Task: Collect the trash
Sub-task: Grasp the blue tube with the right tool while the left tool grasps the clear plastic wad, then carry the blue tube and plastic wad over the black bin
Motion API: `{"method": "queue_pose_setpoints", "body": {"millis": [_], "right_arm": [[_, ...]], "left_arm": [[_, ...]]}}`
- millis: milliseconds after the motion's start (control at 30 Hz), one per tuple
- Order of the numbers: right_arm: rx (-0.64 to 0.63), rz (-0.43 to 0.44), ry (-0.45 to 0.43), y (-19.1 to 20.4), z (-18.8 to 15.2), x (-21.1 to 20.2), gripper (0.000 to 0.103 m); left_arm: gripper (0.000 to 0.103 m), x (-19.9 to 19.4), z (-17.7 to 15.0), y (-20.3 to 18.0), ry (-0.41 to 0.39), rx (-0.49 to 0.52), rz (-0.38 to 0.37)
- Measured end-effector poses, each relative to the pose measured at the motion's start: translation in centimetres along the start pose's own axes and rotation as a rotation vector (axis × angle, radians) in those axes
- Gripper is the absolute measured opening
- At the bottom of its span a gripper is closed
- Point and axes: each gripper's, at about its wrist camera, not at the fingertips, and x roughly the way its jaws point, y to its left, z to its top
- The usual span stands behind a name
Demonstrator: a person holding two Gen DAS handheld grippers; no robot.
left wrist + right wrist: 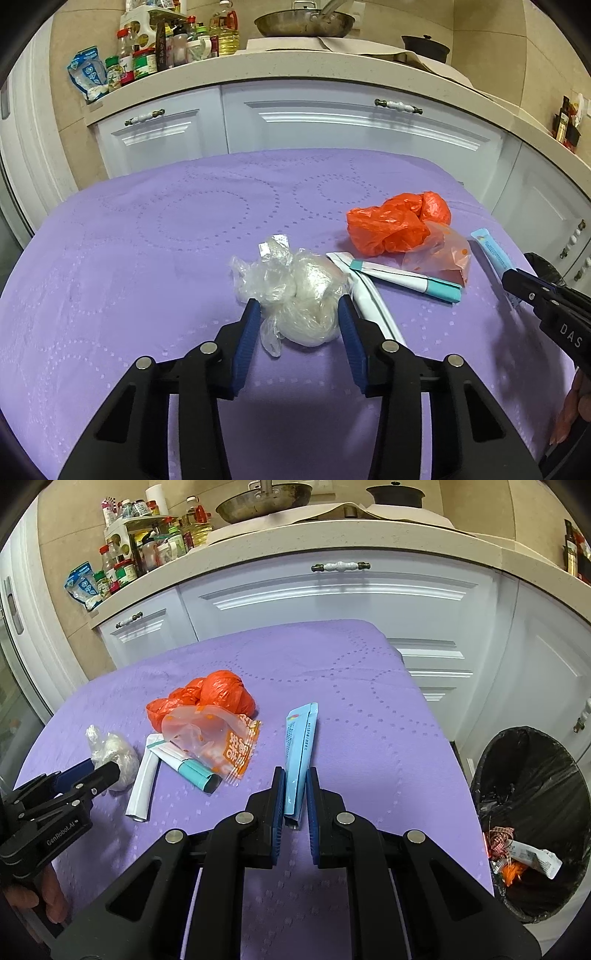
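Purple cloth, orange, clear and pale blue trash

The surface (pixel 147 258) wears a lilac cloth patterned with dotted rings. On it lie a bright orange bag (pixel 388 225), a clear crumpled bag (pixel 295 295) showing white, a see-through wrapper (pixel 218 738) printed orange, a white-and-teal tube (pixel 406 278) and a pale blue packet (pixel 299 753). The bin (pixel 535 775) is lined black. Both grippers are black with blue fingers (pixel 245 332).

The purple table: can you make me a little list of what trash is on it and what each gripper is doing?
table: purple cloth
left gripper: around the clear plastic wad
right gripper: shut on the blue packet
still lying: orange bag, clear orange wrapper, white and teal tubes
bin: black liner, beside the table, trash inside
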Motion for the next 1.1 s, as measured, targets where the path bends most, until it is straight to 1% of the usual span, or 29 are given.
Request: {"method": "queue_pose_setpoints", "body": {"millis": [433,633,833,1100], "right_arm": [[-0.021,0.012,-0.031,0.8,-0.6,-0.9,0.011],[-0.047,0.020,-0.068,1.4,-1.1,-2.2,0.011],[-0.064,0.024,-0.095,1.7,-1.5,-4.0,0.011],[-0.052,0.009,-0.127,0.4,-2.0,-6.4,0.011]], "left_arm": [[0.042,-1.5,-0.4,2.2,-0.050,-0.046,0.062],[0.042,-2.8,-0.9,2.9,-0.082,-0.054,0.100],[0.042,-3.7,-1.3,3.1,-0.090,-0.068,0.107],[0.042,-5.3,-1.4,1.2,-0.121,-0.049,0.084]]}}
